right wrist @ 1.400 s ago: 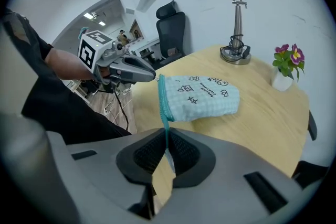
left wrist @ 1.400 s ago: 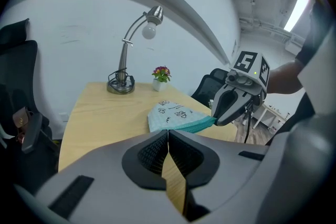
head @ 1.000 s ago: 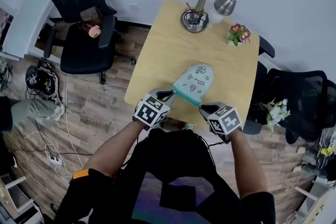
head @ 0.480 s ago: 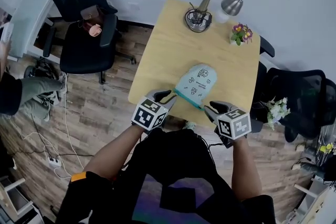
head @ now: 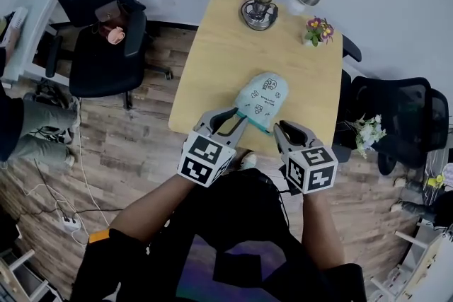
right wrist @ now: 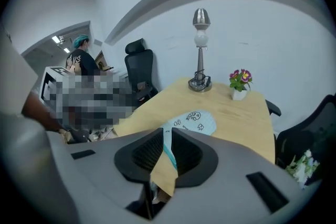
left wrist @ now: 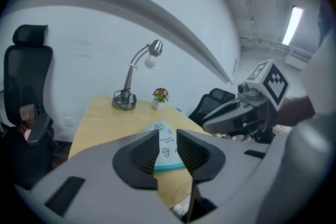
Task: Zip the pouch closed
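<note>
The pouch (head: 260, 101) lies flat at mid-frame in the head view, its teal zipper end by the table (head: 212, 53)'s near edge. The left gripper (head: 232, 119) hovers wide and empty just below it, while the right gripper (head: 291, 129)'s jaws are closing on nothing. Tugging the slider with the pouch unpinned could drag it off that edge; bare wood lies above, up to the lamp (head: 263, 7) and flowers (head: 317, 30).

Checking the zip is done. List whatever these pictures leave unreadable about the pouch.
Where the zip slider sits on the pouch: head view, too small along the teal edge.
Both ends of that edge: left gripper view, behind the left gripper's fingers.
The pouch's print: every view, too small to read.
</note>
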